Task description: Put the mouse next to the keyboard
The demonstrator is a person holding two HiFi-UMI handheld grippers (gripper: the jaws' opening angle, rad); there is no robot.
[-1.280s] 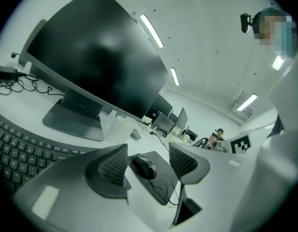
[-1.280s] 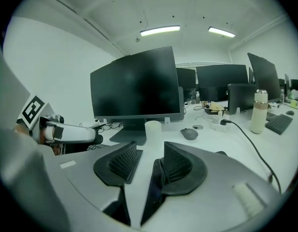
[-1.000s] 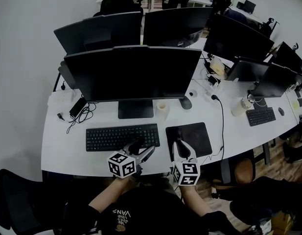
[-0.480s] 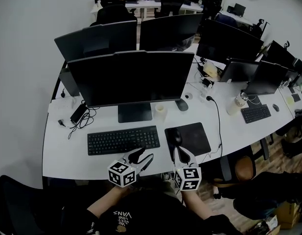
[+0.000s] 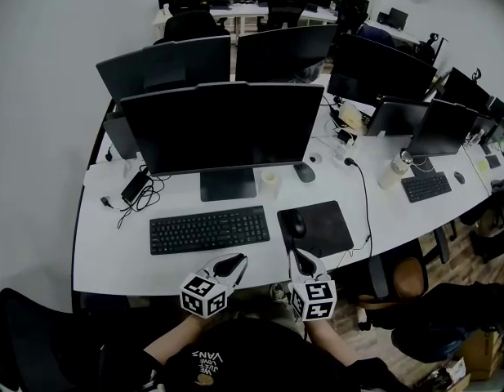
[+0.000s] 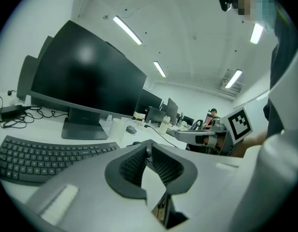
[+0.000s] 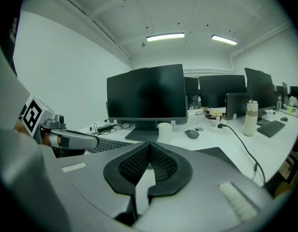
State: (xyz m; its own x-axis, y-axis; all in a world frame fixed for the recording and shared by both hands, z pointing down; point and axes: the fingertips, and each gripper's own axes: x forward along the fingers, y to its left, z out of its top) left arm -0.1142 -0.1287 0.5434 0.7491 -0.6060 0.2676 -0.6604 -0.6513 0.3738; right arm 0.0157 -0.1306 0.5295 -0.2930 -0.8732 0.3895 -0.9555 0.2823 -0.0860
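Mouse (image 5: 294, 224) lies on the left part of a dark pad (image 5: 325, 229), just right of the keyboard (image 5: 209, 229) and apart from it, on the white surface (image 5: 113, 256). Both tools hang at the near edge of the surface, nearer to the person than the mouse, and neither touches it.

The right tool (image 5: 301, 257) points away from the person, with the mouse a little beyond its tips and almost in line with them. In the right gripper view its jaws are pressed together with nothing between them (image 7: 149, 145).

The left tool (image 5: 235, 261) sits near and to the left of the mouse, just off the keyboard's near right corner. Its jaws have just been closing. In the left gripper view they meet at the tips and hold nothing (image 6: 148, 148). A dark sliver of the mouse (image 6: 134, 143) shows just past those tips, with the keyboard (image 6: 42, 156) spreading to the left.

Farther back stand a monitor (image 5: 223, 129) and a pale cup (image 5: 270, 184) to the right of its foot. A second mouse (image 5: 304, 172) lies right of the cup, well apart from the pad.
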